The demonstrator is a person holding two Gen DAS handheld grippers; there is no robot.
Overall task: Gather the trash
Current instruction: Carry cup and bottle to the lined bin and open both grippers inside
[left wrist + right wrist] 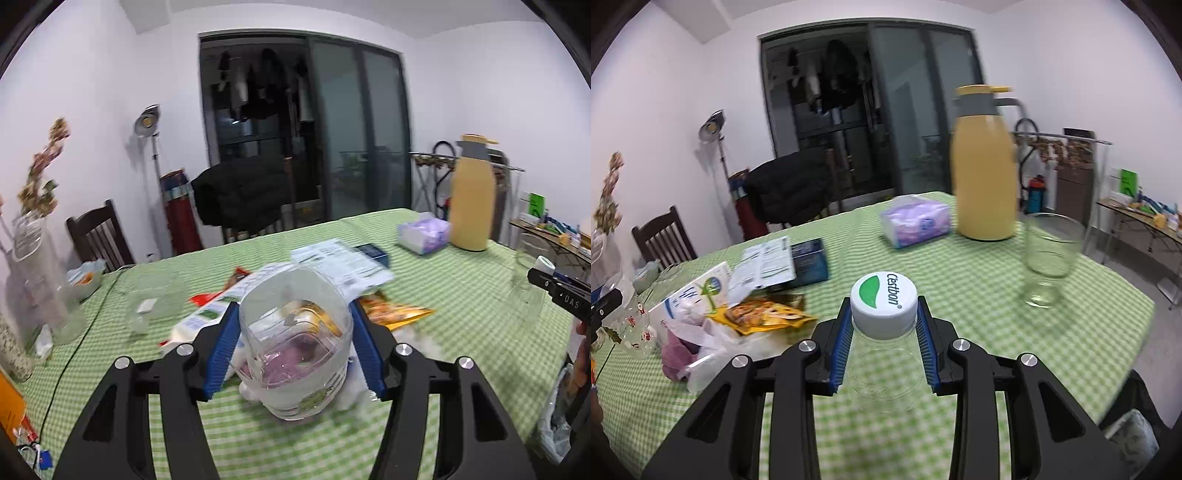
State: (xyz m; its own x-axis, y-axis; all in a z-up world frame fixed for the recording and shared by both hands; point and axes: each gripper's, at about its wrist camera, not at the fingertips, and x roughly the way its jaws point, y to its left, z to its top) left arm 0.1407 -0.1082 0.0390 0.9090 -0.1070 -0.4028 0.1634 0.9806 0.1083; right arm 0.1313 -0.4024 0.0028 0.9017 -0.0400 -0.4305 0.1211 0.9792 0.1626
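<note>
The left gripper (293, 332) is clamped on the cut bottle base (295, 343) and the right gripper (884, 328) on the capped bottle top (884, 306), so these 2 pieces of trash are lifted off the table (960, 288) together.

One yellow thermos (984, 166), one tissue pack (916, 220), one drinking glass (1051, 258) and two clear plastic bottles (295, 339) (882, 354) are sitting over a green-checked table (960, 266).

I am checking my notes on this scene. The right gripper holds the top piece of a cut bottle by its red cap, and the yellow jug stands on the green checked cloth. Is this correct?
Not quite: the cap is white with a green leaf mark, not red, as the right wrist view shows. The rest holds: the right gripper grips that bottle top by the cap, and the yellow jug stands on the green checked cloth.
</note>
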